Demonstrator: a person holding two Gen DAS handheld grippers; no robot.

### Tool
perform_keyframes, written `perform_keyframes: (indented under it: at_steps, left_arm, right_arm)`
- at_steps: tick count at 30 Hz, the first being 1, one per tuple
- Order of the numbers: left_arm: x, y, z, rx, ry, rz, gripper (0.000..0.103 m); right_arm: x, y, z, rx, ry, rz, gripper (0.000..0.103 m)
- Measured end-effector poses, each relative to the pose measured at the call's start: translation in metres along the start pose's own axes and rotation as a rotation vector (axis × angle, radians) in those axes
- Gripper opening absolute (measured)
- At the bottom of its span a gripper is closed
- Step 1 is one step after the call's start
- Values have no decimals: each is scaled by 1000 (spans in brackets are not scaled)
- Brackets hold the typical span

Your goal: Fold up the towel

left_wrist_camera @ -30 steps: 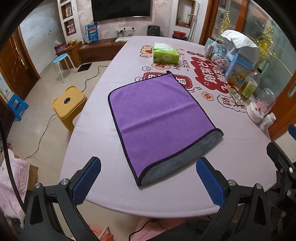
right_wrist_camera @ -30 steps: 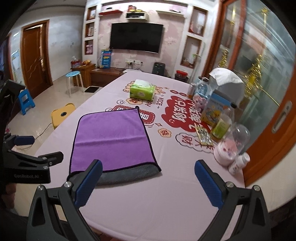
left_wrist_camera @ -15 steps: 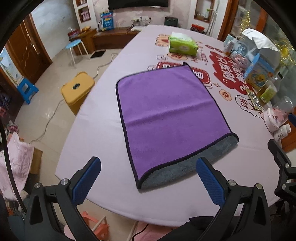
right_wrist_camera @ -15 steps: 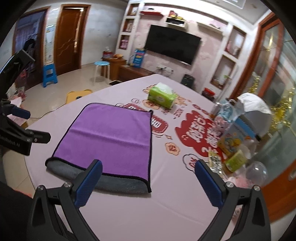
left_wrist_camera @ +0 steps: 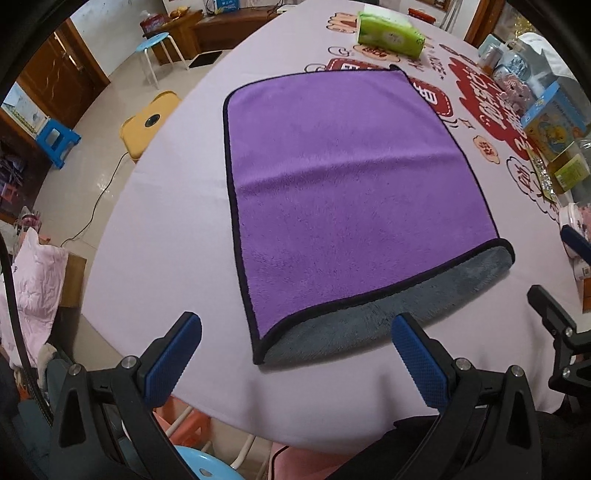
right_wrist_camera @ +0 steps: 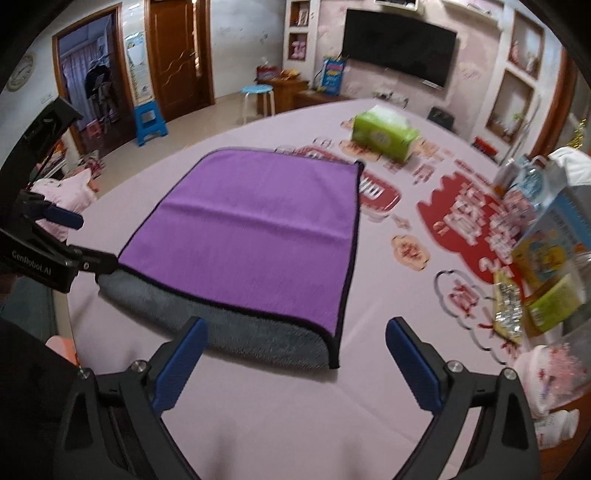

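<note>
The purple towel (left_wrist_camera: 343, 184) is lying folded on the lilac surface (left_wrist_camera: 166, 221), its grey underlayer sticking out along the near edge. Both claws are hanging spread apart and empty above that edge, the left claw (left_wrist_camera: 295, 354) by the near-left corner, the right claw (right_wrist_camera: 295, 365) by the near-right. Bare cloth is lying left of the towel. Clutter along the right side is blurring in the right view, which alone is showing the television (right_wrist_camera: 399, 48). The green tissue box (left_wrist_camera: 389, 33) is sitting beyond the towel.

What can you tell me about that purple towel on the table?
The towel is plush, purple on top with a grey underside and dark piping along its edges. It lies flat on the lilac tablecloth, already folded over once, the grey lower layer peeking out along the near edge. Nothing grips it; both grippers' fingers hover short of it.
</note>
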State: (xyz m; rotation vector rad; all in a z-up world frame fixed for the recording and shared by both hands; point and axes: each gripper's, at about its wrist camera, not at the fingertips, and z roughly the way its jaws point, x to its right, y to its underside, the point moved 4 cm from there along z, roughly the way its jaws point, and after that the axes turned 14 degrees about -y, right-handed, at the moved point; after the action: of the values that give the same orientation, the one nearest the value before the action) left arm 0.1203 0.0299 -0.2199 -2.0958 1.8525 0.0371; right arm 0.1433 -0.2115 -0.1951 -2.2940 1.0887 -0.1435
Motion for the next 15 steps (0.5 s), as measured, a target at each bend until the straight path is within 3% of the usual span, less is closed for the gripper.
perform_keyframes:
  at_steps: [7, 15]
  left_arm:
    - [7, 1, 19, 0, -9, 21, 102]
    - [10, 10, 43, -56, -2, 17, 99]
  right_arm:
    - [15, 16, 31, -81, -53, 20, 86]
    - [20, 25, 51, -123, -105, 19, 75]
